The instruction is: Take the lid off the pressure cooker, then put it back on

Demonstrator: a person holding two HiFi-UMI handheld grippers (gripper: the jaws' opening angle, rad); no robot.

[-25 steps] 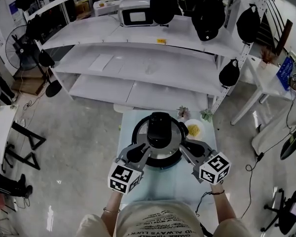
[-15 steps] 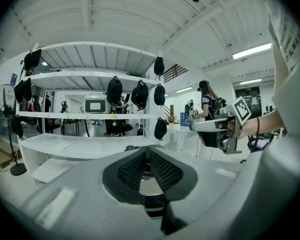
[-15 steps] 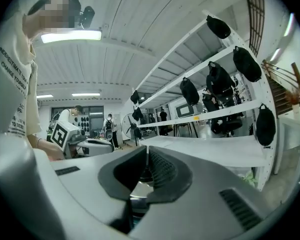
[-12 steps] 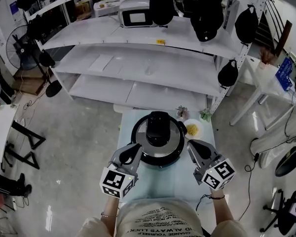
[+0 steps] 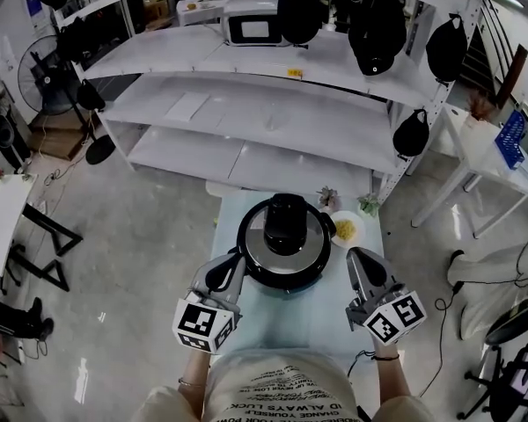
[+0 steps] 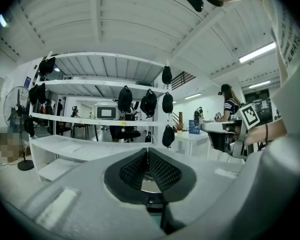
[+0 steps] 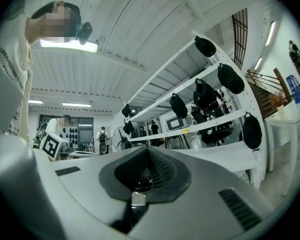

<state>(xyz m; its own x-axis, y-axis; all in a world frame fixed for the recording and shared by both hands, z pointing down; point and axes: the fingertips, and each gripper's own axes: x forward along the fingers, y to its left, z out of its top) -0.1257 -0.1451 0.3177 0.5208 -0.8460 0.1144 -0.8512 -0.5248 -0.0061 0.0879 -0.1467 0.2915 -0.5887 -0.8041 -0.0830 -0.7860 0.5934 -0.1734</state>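
**Head view with both gripper views.** The pressure cooker [image 5: 286,282] stands on a pale blue table [image 5: 282,322]. Its lid [image 5: 312,250] is seated on it, and the black handle [image 5: 284,223] rises from the middle of the lid.

The left gripper [image 5: 228,267] is held at the cooker's near left side, and in the head view its tip lies just beside the cooker's rim. Its own view shows the two ribbed pads [image 6: 157,170] pressed flat against each other, with nothing between them. That view looks past the pads to the shelf rack [image 5: 246,117] behind the cooker, not to the cooker itself.

The right gripper [image 5: 359,264] is held at the cooker's near right side, clear of the rim. Its jaws are likewise drawn together pad to pad, and they hold nothing.

A small white dish [image 5: 356,223] with yellow food lies just beside the cooker on its far right. Two small potted plants [image 5: 326,199] stand just beyond the cooker at the table's far edge. On the rack's top shelf, well behind the cooker, sits a microwave oven [image 5: 255,20]. Black bags [image 5: 374,33] hang from the rack's frame above and to the right of the cooker. A floor fan [image 5: 40,73] stands far off to the cooker's left.
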